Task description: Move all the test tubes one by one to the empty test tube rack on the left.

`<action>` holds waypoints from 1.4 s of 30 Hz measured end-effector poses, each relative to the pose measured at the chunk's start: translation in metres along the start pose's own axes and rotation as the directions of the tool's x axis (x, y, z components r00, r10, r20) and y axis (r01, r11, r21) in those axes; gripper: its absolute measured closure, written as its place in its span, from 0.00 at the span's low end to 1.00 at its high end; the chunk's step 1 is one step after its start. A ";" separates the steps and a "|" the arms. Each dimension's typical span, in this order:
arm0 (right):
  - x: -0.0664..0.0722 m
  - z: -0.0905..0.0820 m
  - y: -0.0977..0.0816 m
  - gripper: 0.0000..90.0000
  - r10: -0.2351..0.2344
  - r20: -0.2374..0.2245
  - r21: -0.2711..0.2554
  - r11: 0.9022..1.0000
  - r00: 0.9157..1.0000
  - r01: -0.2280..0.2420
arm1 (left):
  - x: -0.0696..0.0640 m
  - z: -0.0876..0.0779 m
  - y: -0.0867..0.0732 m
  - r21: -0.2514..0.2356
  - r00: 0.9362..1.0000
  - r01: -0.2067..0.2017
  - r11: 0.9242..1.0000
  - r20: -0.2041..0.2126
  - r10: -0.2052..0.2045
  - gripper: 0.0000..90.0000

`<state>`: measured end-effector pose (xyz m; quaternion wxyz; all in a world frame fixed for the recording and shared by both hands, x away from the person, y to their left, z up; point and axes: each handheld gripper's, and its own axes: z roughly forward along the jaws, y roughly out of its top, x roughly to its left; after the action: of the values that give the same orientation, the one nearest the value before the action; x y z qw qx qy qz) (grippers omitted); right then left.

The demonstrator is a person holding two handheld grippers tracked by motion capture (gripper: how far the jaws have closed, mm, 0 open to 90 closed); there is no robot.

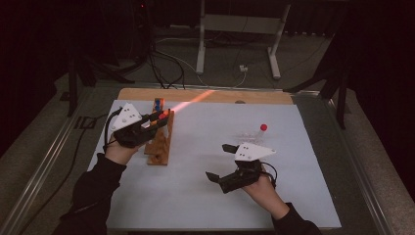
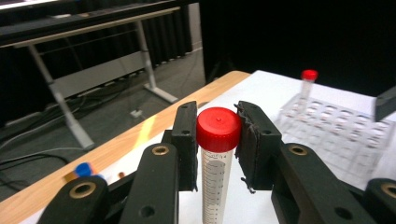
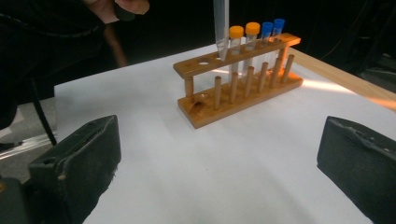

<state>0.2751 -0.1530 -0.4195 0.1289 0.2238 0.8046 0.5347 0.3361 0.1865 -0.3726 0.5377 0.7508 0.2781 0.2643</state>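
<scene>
Your left hand-held gripper is clenched on a red-capped tube, pads pressing just under the cap on both sides. The tube hangs upright, graduated scale facing the left gripper view. In the right gripper view its pointed tip hangs over the wooden rack, just above the top bar and beside the orange-capped tubes; whether the tip touches the bar cannot be told. Two blue-capped tubes stand further along the same row. Near end of the rack has free holes.

Your right hand-held gripper is released, jaws spread wide, nothing between them. It sits low over the white sheet of the table, well apart from the wooden rack, pointing toward it.

A clear plastic rack stands beyond your right hand, holding one more red-capped tube upright at its far side.

Streak of orange light across the table's back edge.
</scene>
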 end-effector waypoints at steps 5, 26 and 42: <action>0.001 0.000 0.000 0.00 0.000 -0.004 0.000 1.000 1.000 0.000 | 0.011 -0.002 -0.007 -0.008 0.998 0.016 1.000 -0.064 -0.017 0.79; 0.004 0.000 0.000 0.00 -0.005 -0.011 0.003 1.000 1.000 0.005 | 0.038 0.008 -0.040 0.070 0.987 0.106 0.992 -0.131 -0.096 0.79; 0.004 -0.002 0.001 0.00 -0.004 -0.017 0.001 1.000 1.000 0.004 | 0.038 0.016 -0.061 0.122 0.985 0.138 0.983 -0.117 -0.124 0.79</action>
<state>0.2710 -0.1523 -0.4174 0.1231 0.2179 0.8064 0.5358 0.3657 0.2186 -0.4321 0.4880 0.7487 0.3724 0.2502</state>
